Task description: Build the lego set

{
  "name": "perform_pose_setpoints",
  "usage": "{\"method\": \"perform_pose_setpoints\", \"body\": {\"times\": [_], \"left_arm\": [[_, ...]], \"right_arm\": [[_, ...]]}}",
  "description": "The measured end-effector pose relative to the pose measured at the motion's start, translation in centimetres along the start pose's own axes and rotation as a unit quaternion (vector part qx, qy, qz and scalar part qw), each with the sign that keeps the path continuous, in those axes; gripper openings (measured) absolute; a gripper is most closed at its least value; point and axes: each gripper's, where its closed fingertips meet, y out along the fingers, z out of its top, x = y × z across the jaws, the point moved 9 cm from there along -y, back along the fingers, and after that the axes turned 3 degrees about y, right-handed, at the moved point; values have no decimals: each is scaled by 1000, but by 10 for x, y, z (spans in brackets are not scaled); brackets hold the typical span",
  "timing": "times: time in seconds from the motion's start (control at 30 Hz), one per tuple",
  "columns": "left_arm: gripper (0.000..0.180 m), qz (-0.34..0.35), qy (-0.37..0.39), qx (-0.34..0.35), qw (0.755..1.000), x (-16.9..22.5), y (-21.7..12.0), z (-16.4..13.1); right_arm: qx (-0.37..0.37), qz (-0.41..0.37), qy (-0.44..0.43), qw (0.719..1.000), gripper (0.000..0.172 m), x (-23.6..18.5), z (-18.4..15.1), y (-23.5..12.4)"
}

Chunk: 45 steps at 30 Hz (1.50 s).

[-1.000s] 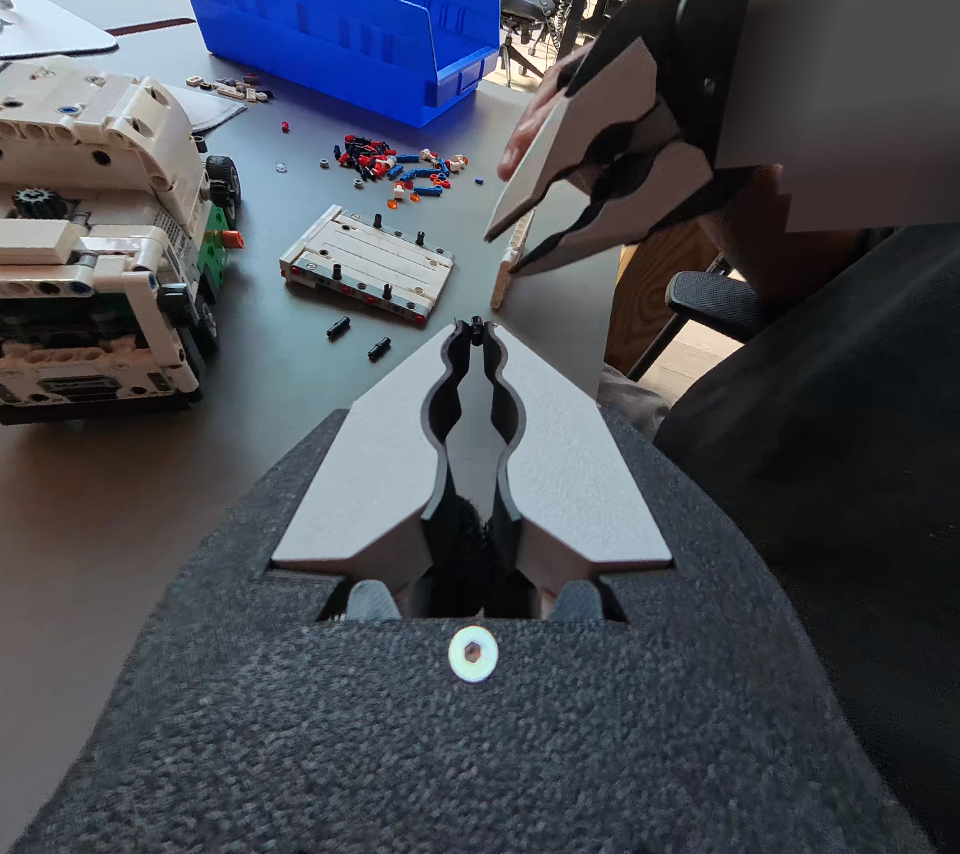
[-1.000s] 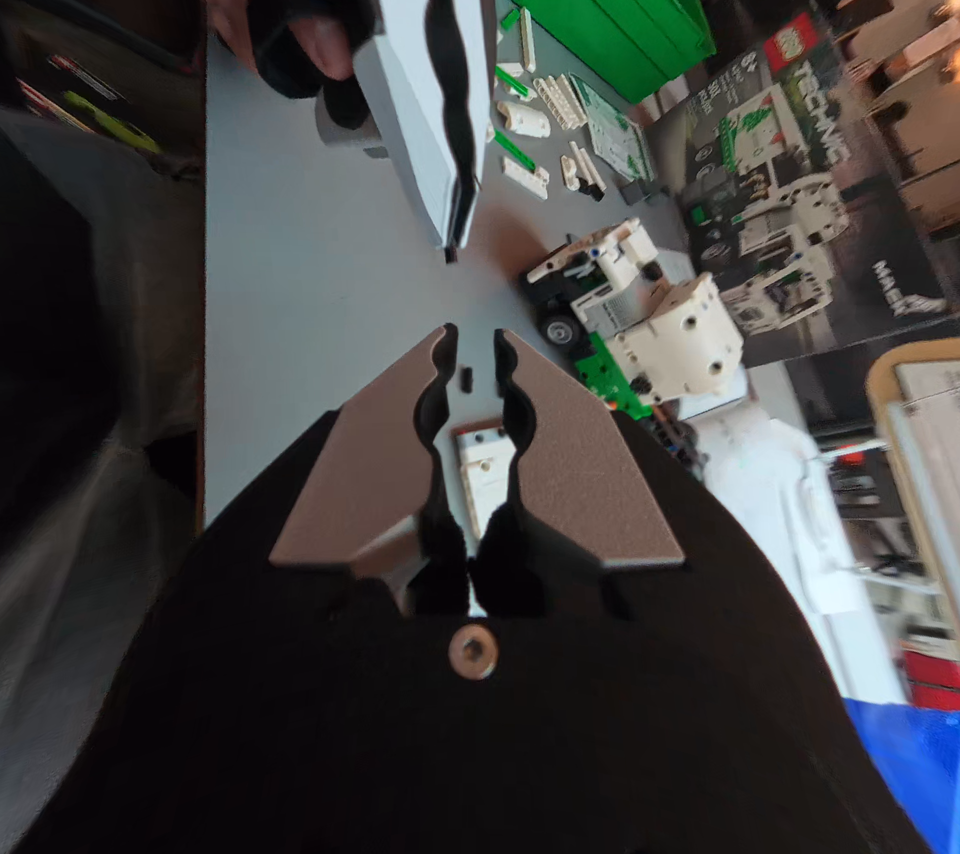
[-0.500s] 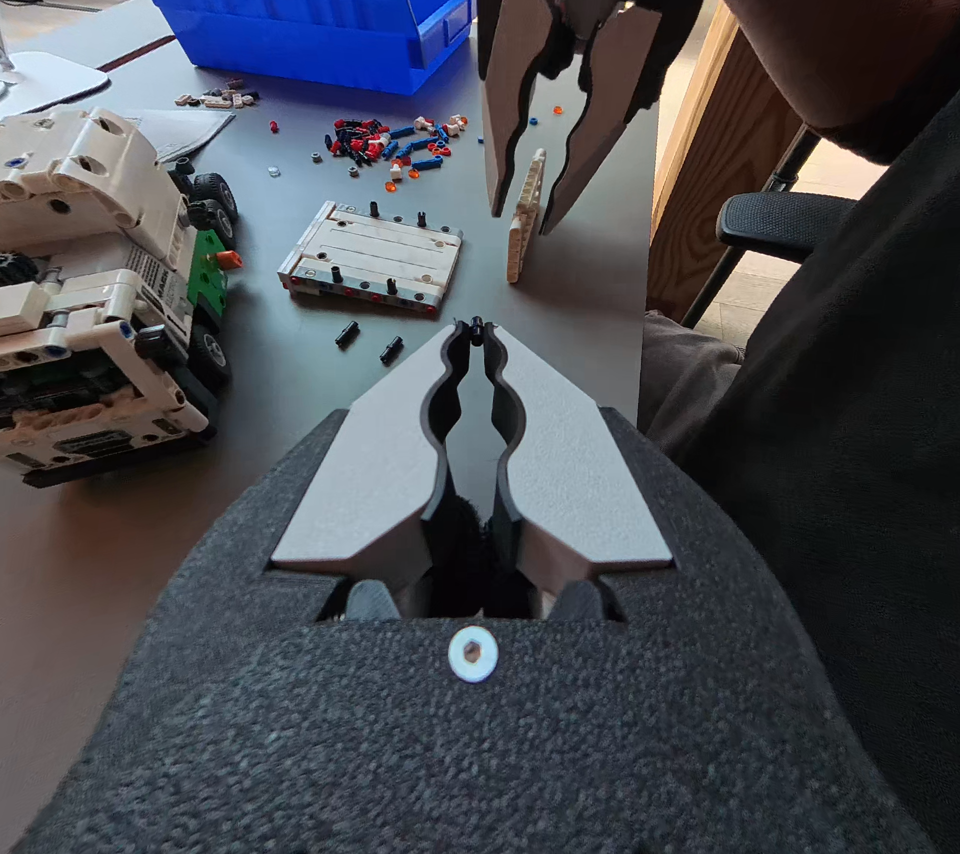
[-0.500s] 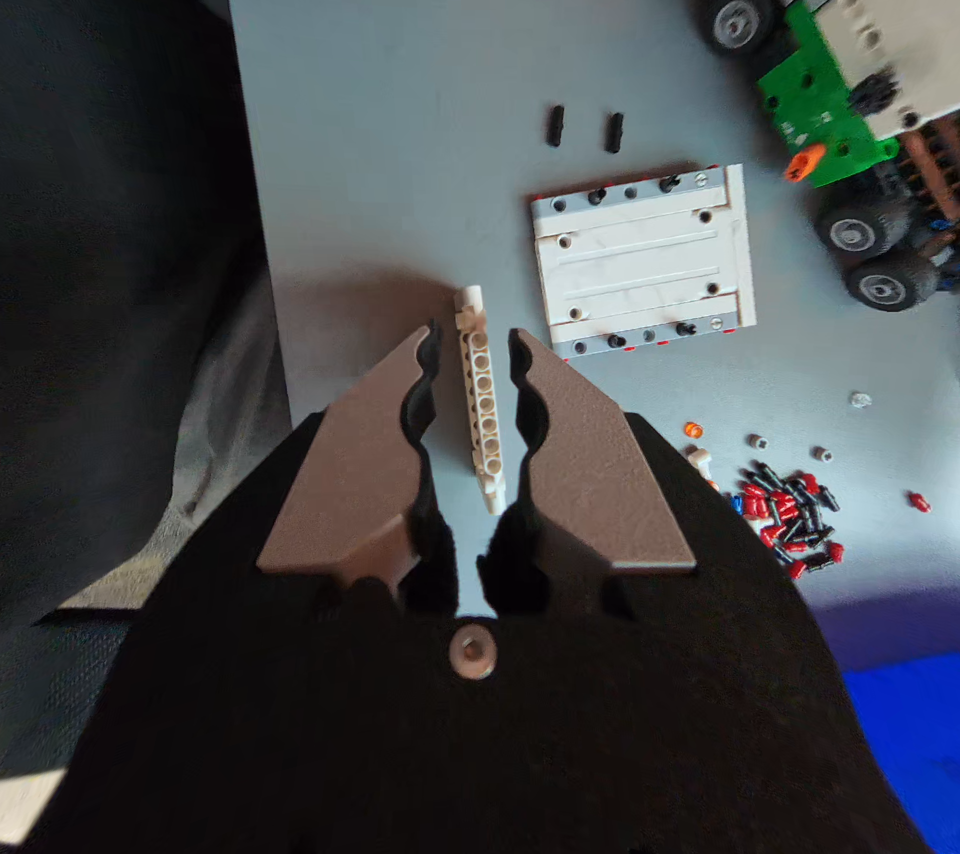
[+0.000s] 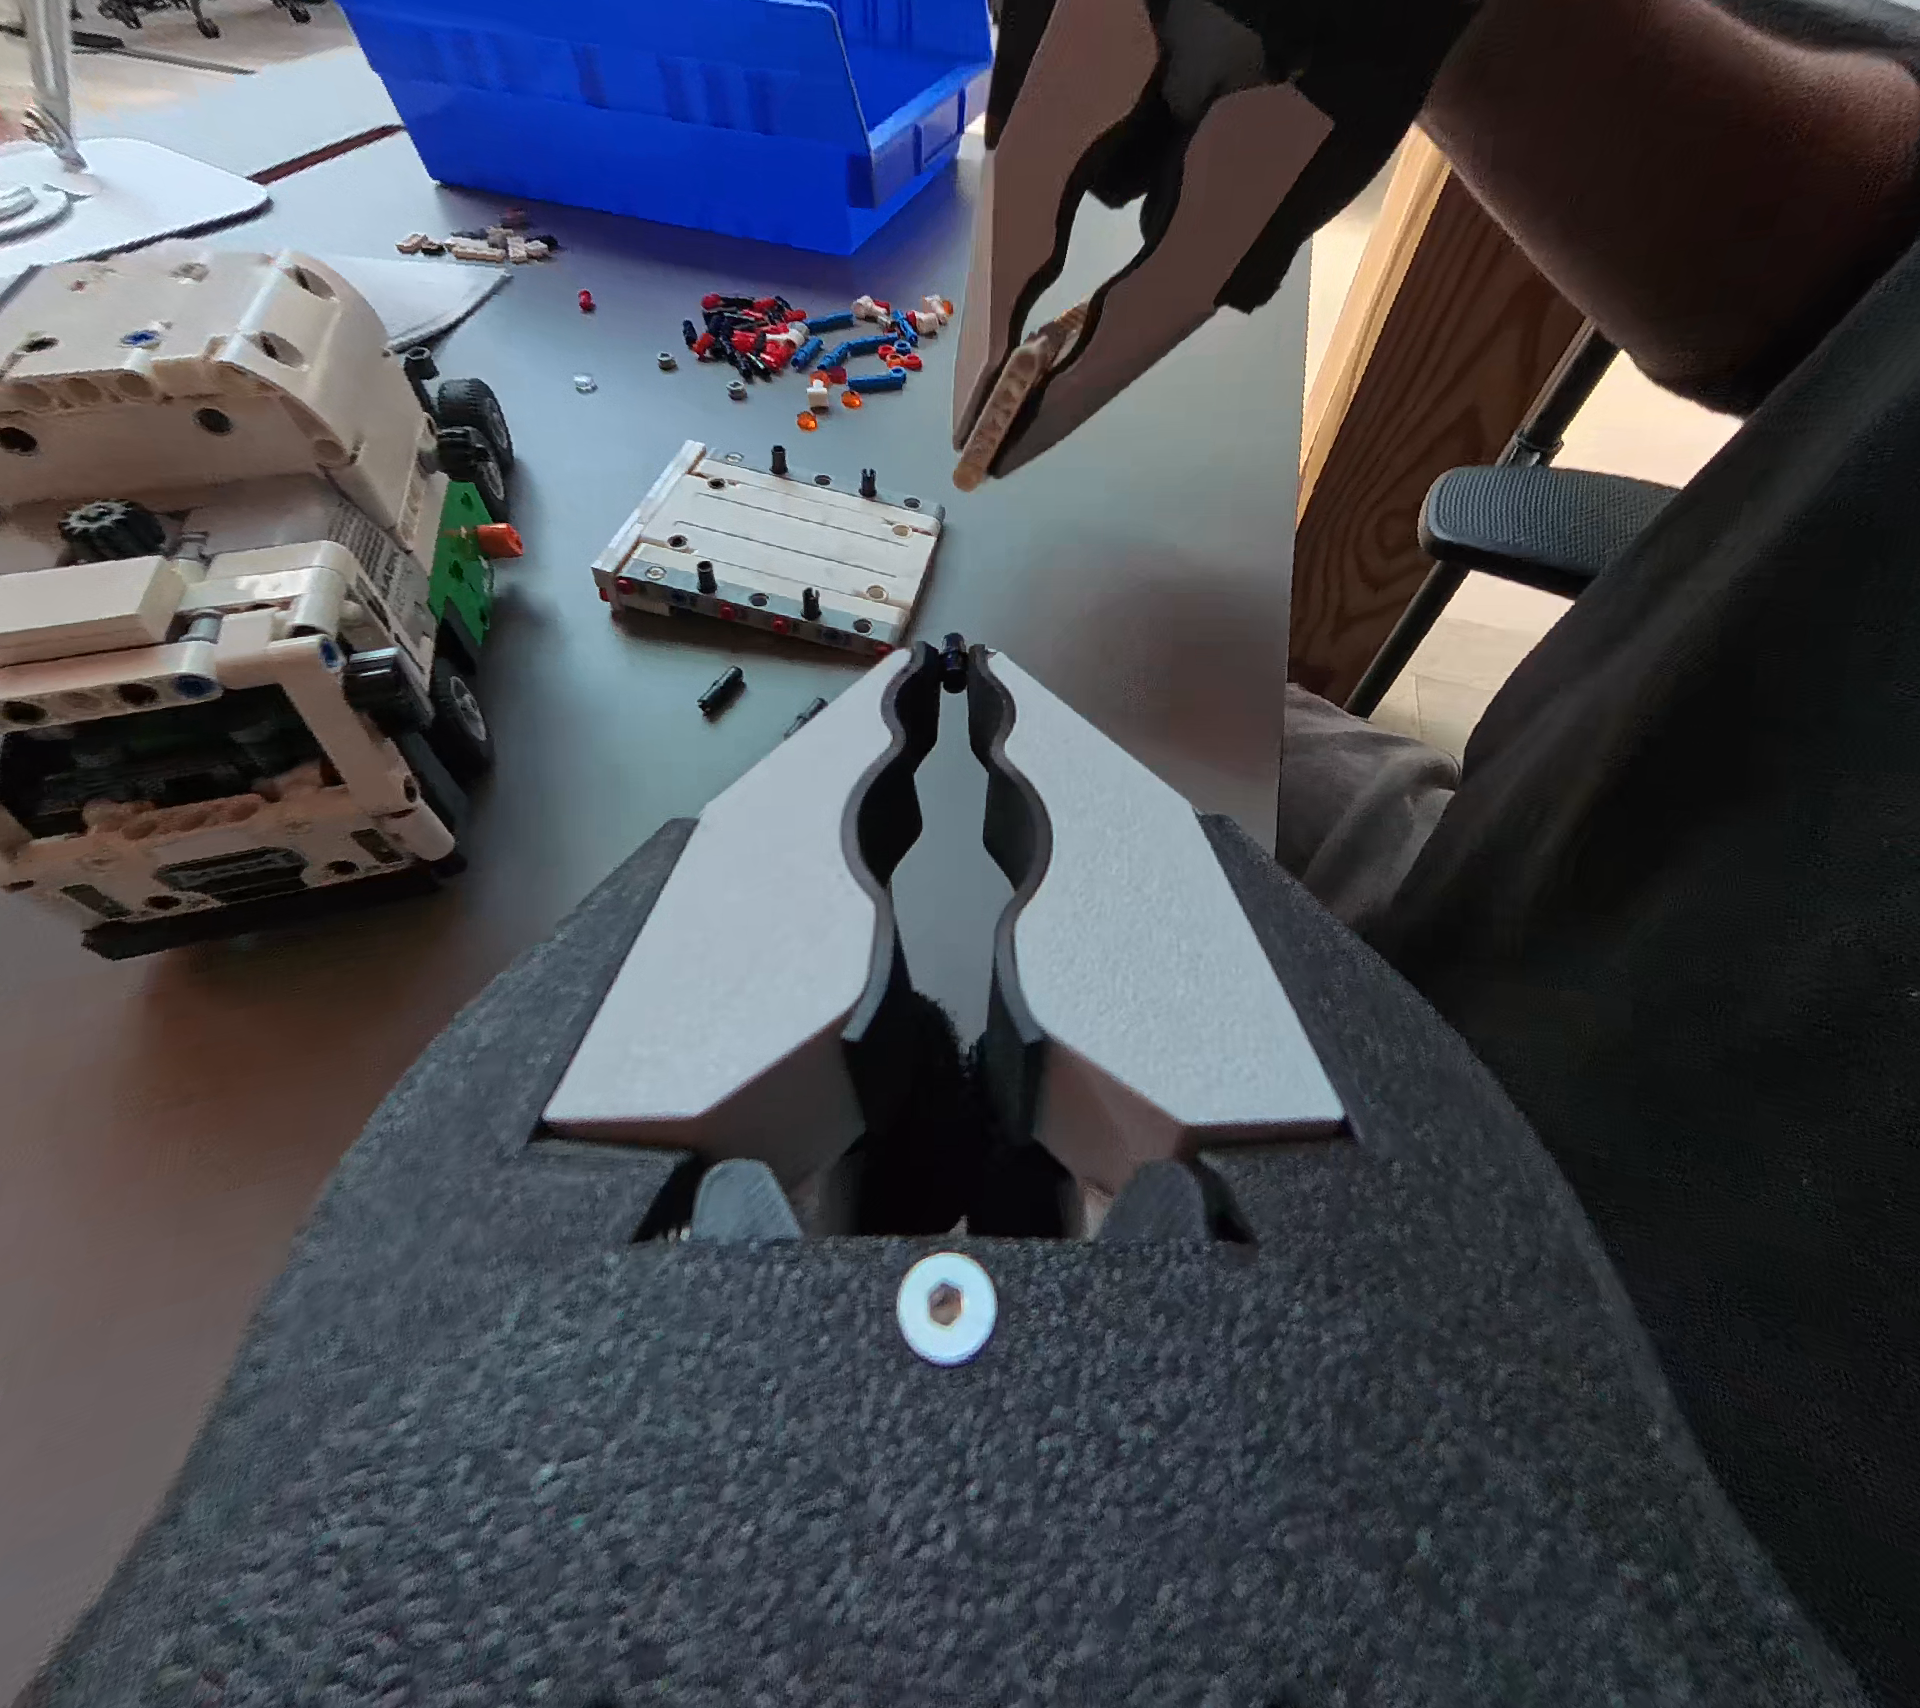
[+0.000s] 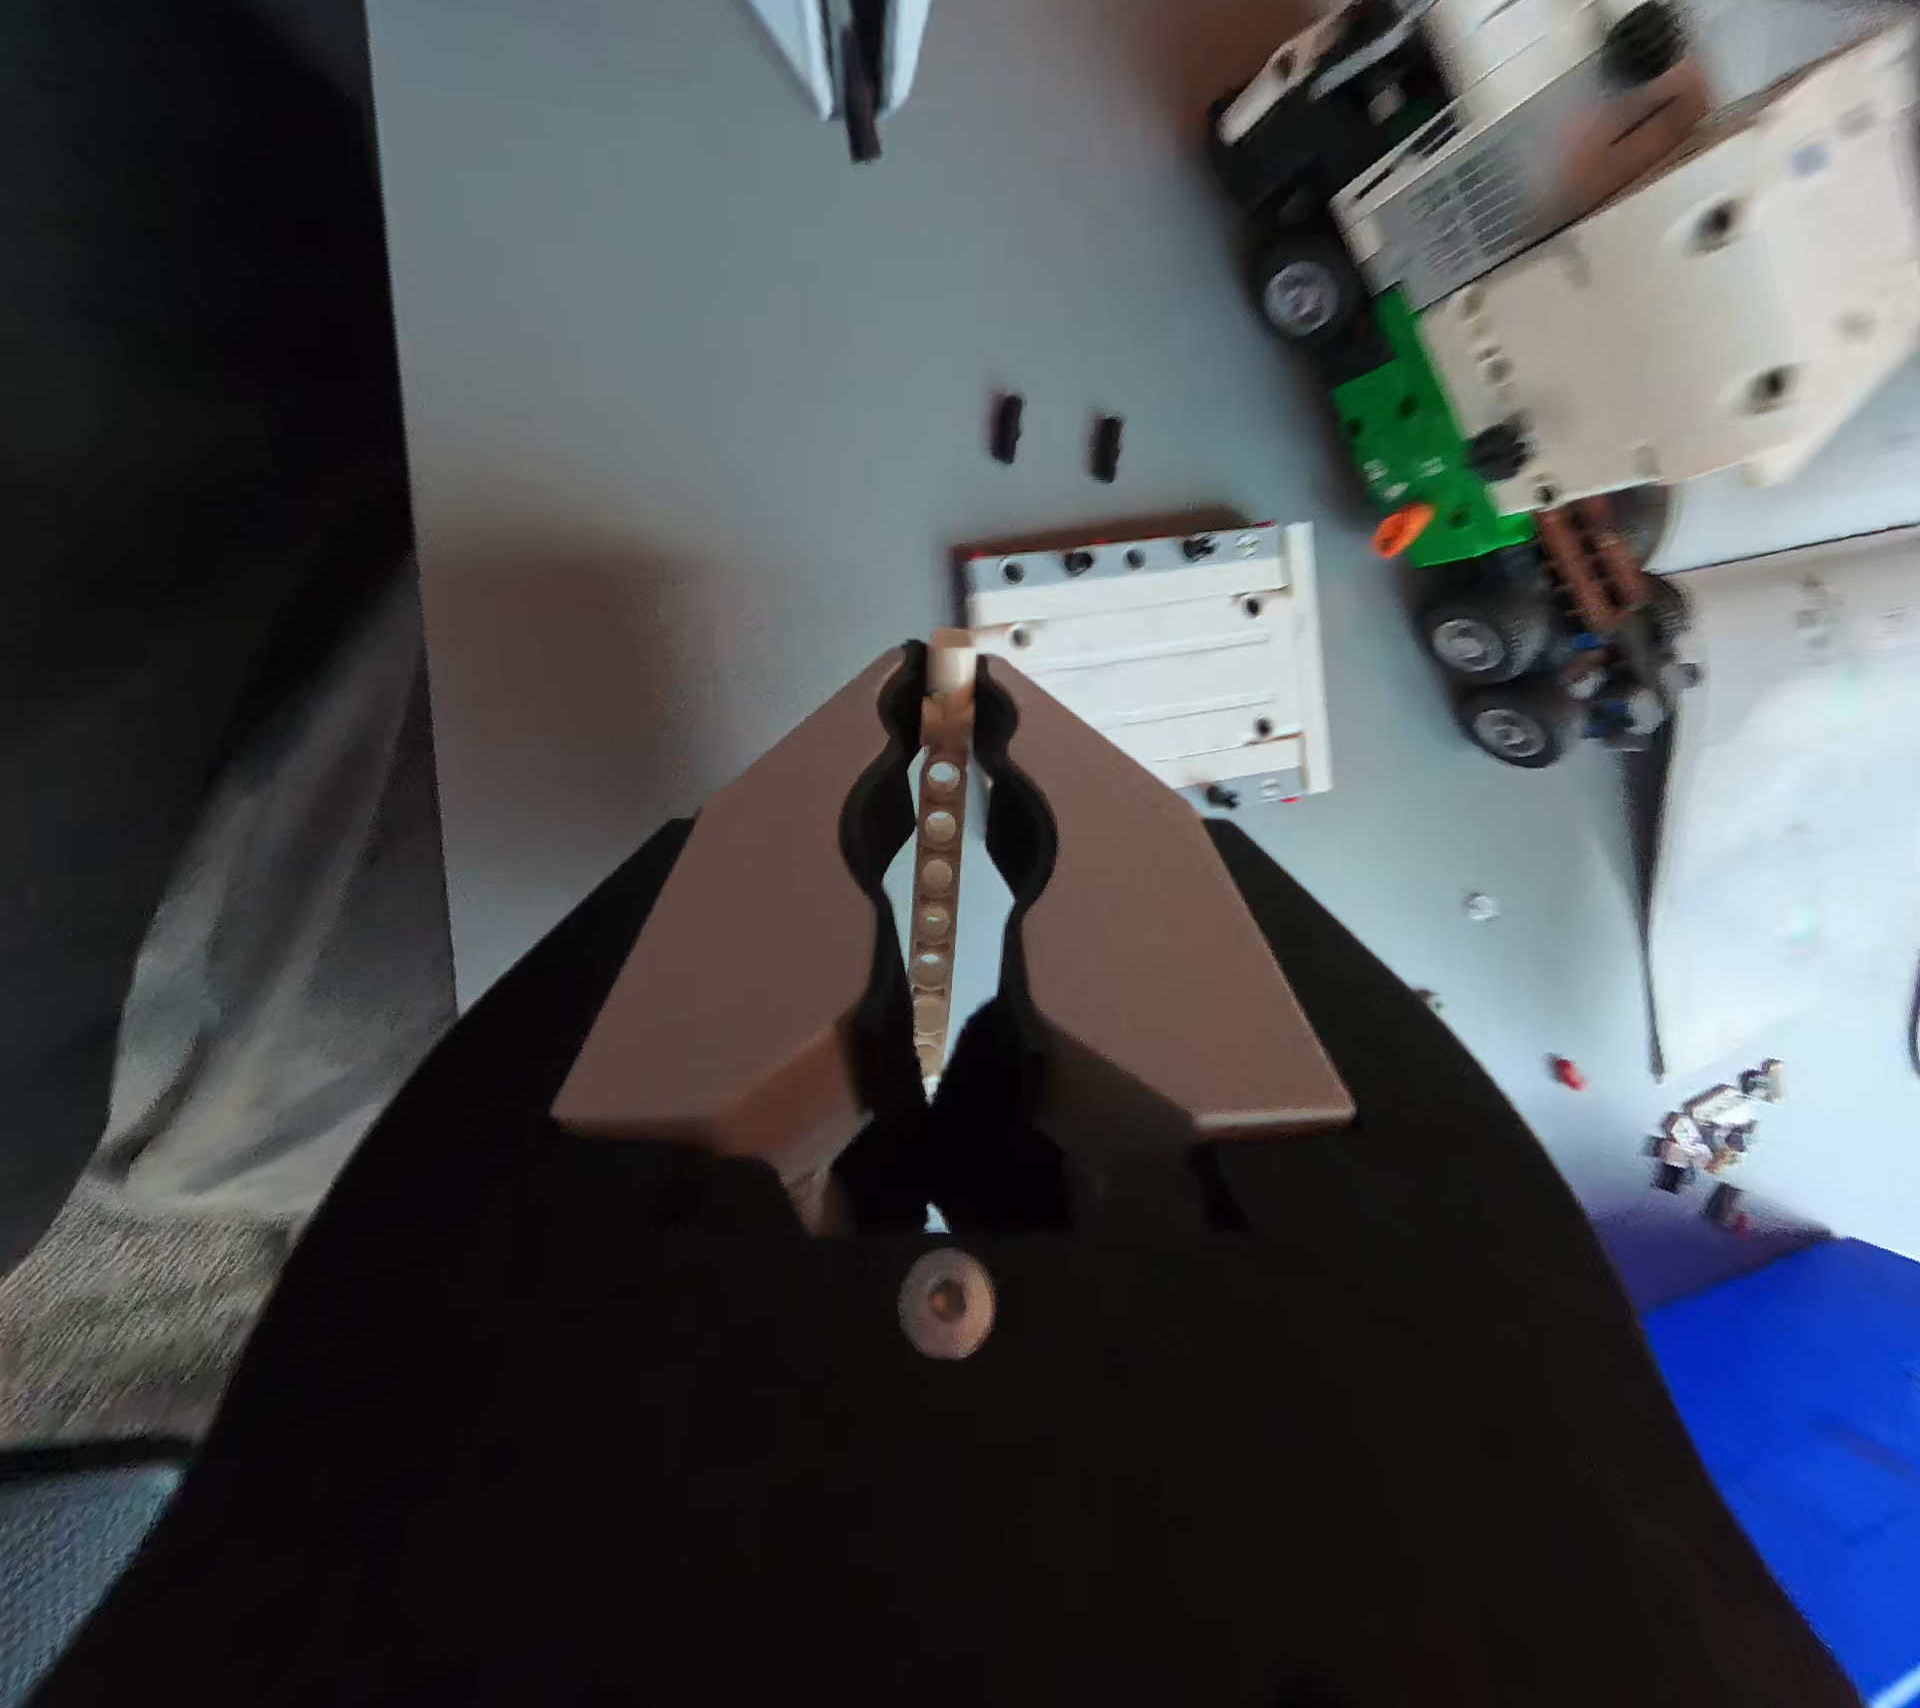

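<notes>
The right claw (image 6: 948, 671), which a moment ago straddled the beam (image 6: 940, 869) on the desk (image 5: 1122, 578), now clenches it aloft, while the left claw (image 5: 951, 659) pinches a black pin (image 5: 950, 659).

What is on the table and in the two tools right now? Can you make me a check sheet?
Surface: grey table, part shaded.
Job's things: white toy truck; white studded panel lying flat.
Clutter: pile of red, blue and black pins; two loose black pins; blue bin.
Grippers: left tool pinches a small black pin; right tool is clamped on a tan holed beam.
Cables: nothing seen.
Surroundings: office chairs, desks, wooden panel.
</notes>
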Motion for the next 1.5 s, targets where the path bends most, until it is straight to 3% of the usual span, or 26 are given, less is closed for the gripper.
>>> {"method": "perform_pose_setpoints", "body": {"times": [0.03,0.2,0.37,0.6,0.73,0.87,1.0,1.2,1.5], "left_arm": [[4,4,-4,12,1000,-2,-3,1],[4,13,-27,78,996,-15,-17,9],[4,24,-24,118,992,-34,-27,33],[3,86,-51,96,990,-90,-34,41],[4,150,-98,73,981,-134,-45,42],[3,172,-130,73,974,-166,-52,43],[3,177,-117,83,974,-174,-47,38],[3,174,-108,50,978,-166,-37,27],[4,177,-26,77,981,-150,-34,40]], "right_arm": [[26,-30,3,999,6,3,4,-7],[155,-157,8,975,6,24,13,-47],[194,-295,-41,935,6,77,8,-67],[191,-260,49,945,6,169,-16,-2],[183,-237,97,949,6,198,-32,26],[186,-248,99,946,6,198,-41,37],[206,-264,77,939,6,185,-39,34],[183,-324,-7,928,6,172,-37,30],[214,-321,2,923,6,162,-28,17]]}}
